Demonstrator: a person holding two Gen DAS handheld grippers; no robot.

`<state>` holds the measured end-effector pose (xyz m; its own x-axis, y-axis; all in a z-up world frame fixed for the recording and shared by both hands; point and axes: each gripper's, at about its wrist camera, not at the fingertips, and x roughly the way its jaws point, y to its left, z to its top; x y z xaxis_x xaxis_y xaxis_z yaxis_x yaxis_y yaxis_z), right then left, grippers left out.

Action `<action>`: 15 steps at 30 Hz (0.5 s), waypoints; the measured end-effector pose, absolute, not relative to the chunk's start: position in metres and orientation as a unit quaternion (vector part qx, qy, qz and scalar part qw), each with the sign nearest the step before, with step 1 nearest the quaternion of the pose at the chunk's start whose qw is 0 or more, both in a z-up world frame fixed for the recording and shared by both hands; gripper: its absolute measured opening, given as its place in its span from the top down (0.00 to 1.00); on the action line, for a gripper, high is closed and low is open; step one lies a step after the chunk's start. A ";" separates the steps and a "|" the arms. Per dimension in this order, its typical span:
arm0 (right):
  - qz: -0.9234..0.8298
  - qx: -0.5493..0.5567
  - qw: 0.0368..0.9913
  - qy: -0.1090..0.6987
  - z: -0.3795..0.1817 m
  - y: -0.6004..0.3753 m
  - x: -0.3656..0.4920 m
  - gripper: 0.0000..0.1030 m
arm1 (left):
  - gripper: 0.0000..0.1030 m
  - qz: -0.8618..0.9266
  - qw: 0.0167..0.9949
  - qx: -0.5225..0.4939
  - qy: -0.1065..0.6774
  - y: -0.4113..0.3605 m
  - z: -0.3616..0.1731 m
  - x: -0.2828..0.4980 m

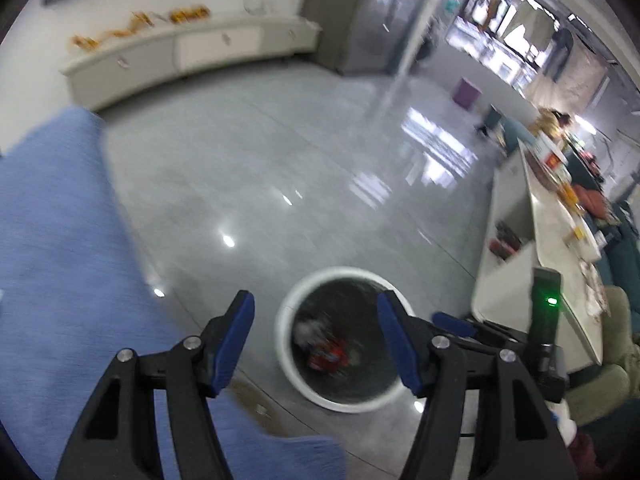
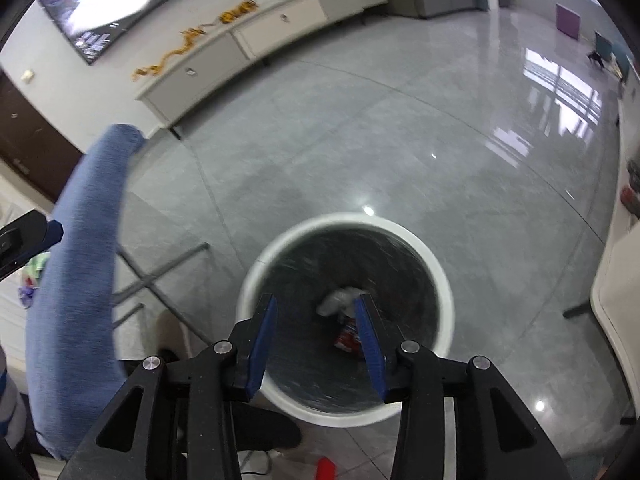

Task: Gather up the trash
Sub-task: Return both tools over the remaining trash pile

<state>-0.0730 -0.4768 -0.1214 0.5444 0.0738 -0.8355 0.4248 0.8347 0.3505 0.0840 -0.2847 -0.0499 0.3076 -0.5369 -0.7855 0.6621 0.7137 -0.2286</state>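
Both claws hang over the bin and both are empty! The left claw (image 1: 316,344) stands wide apart with nothing between its blue pads; the right claw (image 2: 316,336) sits narrower but also apart, gripping nothing. The trash lies at the bottom of the white bin (image 2: 256,272): a crumpled pale wad (image 2: 338,300) at twelve o'clock, a red wrapper (image 2: 348,338) just beside it at six.

The risk now, as I judge it: the bin looks like light plastic, a smooth round rim on glossy grey floor tile (image 2: 360,140), so a clipped rim could slide or tip it. A small red scrap (image 2: 326,470) lies on the floor outside, at the bin's six o'clock, easily missed. The soft blue fabric chair back (image 2: 76,260) crowds the nine o'clock side.
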 end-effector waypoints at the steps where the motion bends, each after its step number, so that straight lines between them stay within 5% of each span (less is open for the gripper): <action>1: -0.099 0.267 0.841 0.460 -0.116 -0.473 -0.071 0.63 | 0.40 -0.364 0.814 0.062 0.448 -0.271 -0.043 0.086; 15: 0.032 0.189 0.900 0.392 -0.007 -0.361 -0.025 0.63 | 0.40 -0.120 0.929 -0.046 0.347 0.029 0.025 0.076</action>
